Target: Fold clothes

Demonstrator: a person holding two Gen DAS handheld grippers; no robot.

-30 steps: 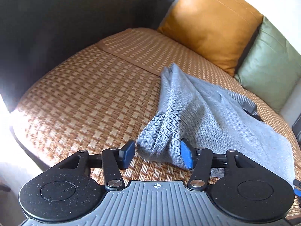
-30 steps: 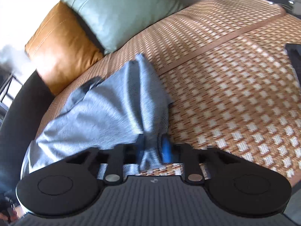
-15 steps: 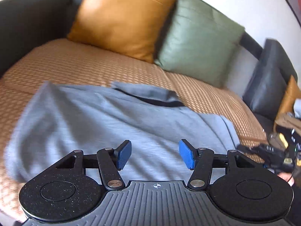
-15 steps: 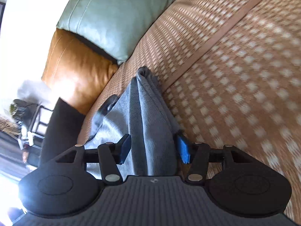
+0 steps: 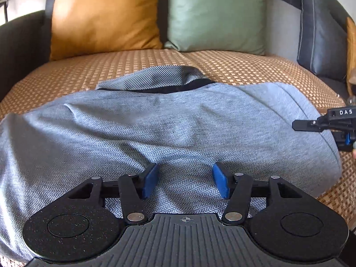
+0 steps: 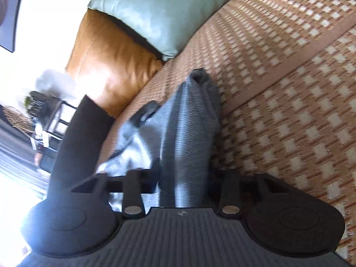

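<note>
A grey herringbone garment (image 5: 155,129) with a dark collar lies spread on the woven sofa mat (image 5: 244,66). My left gripper (image 5: 185,181) is open, its blue pads (image 5: 150,179) just above the garment's near edge, holding nothing. My right gripper (image 6: 184,178) is open wide around a bunched fold of the same garment (image 6: 189,133); its pads are hidden by cloth. The right gripper also shows at the right edge of the left wrist view (image 5: 329,122), beside the garment's right end.
An orange cushion (image 5: 104,15) and a green cushion (image 5: 218,13) lean on the sofa back, with a dark cushion (image 5: 320,29) at the right. A dark armrest (image 5: 20,42) bounds the left side. A brown seam strip (image 6: 289,60) crosses the mat.
My left gripper swung from the garment's left corner round to face the cushions, staying open. My right gripper, shut on the cloth a second ago, has opened and rolled.
</note>
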